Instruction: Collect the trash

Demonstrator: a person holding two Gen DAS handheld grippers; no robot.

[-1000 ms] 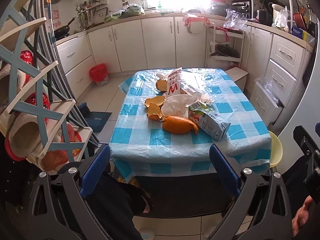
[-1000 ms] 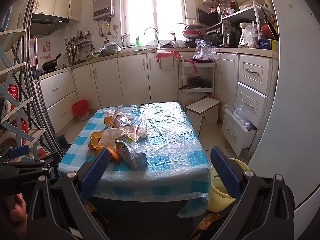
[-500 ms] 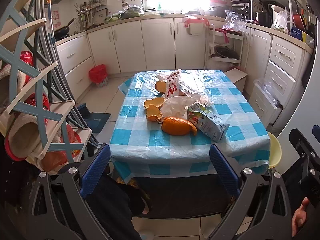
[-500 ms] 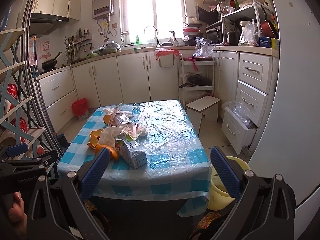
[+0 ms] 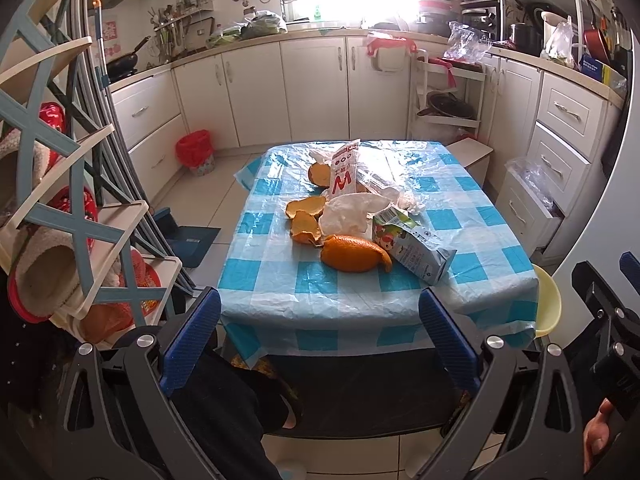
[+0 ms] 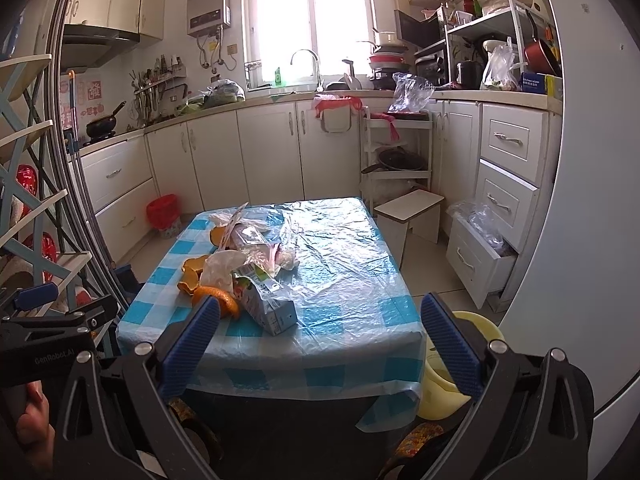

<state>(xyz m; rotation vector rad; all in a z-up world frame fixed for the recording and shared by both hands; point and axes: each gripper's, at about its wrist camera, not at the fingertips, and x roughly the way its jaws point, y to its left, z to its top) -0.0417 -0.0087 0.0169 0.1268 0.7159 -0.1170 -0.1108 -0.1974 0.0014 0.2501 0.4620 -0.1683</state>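
Note:
A heap of trash lies on a table with a blue-and-white checked cloth (image 5: 280,280) (image 6: 360,280). In it are orange peels (image 5: 354,258) (image 6: 218,298), a crushed drink carton (image 5: 412,250) (image 6: 266,306), a crumpled white bag (image 5: 352,214), and a red-and-white wrapper (image 5: 344,172). My left gripper (image 5: 320,330) is open and empty, held before the table's near edge. My right gripper (image 6: 320,344) is open and empty, also short of the near edge, to the right of the left one.
A red-lined bin (image 5: 195,152) (image 6: 162,214) stands on the floor by the left cabinets. A yellow basin (image 6: 460,364) sits by the table's right corner. A shelf rack (image 5: 60,200) is close on the left. A white stool (image 6: 408,212) and open drawers (image 6: 480,260) stand at the right.
Both grippers have drifted slightly toward the table. Both remain open and empty.

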